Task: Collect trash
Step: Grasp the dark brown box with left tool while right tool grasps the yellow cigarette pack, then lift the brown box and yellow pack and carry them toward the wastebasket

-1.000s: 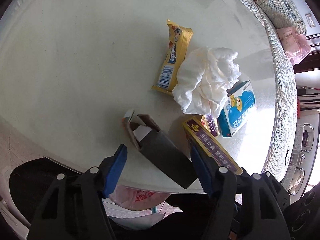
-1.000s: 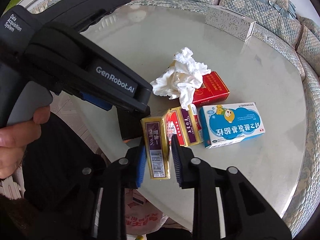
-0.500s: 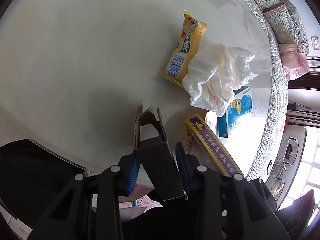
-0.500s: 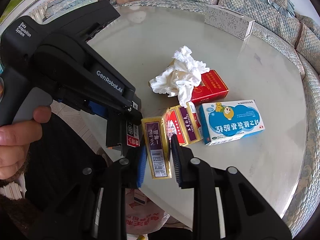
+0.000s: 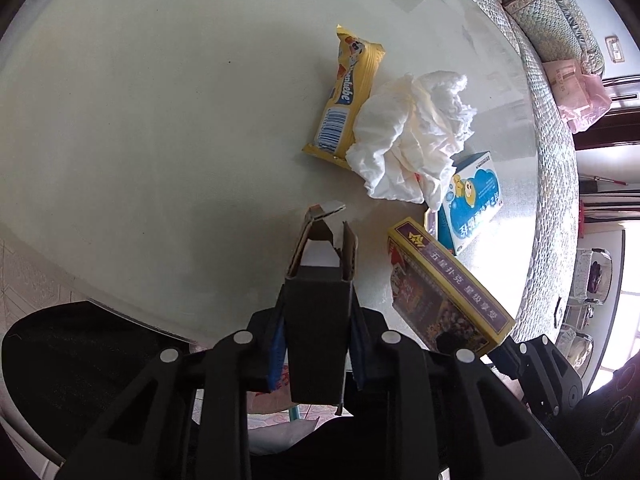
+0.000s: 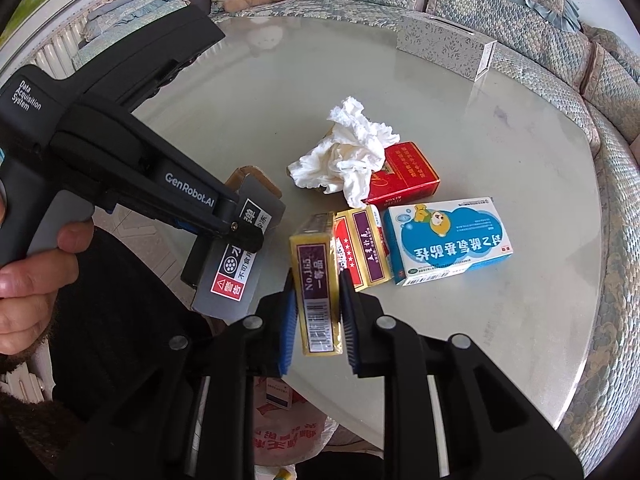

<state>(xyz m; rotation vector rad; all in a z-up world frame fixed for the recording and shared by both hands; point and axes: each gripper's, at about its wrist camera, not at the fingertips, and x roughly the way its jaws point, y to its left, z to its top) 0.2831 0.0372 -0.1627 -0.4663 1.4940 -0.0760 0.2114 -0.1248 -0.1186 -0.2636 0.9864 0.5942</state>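
dark grey carton (image 5: 316, 320) is clamped in the left gripper (image 5: 318, 344) jaws, gold card box (image 6: 316, 300) in the right gripper (image 6: 316, 312), both above the tabletop (image 6: 500, 320) edge. a bag (image 6: 288, 436), seemingly for trash, sits below. tissue (image 6: 348, 156), wrapper (image 5: 348, 96) and other boxes remain uncollected.

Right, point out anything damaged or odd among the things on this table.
The dark grey box clamped in the left tongs has its top end torn open, flaps splayed and ragged brown card showing. The crumpled white tissue lies draped over the red cigarette pack.
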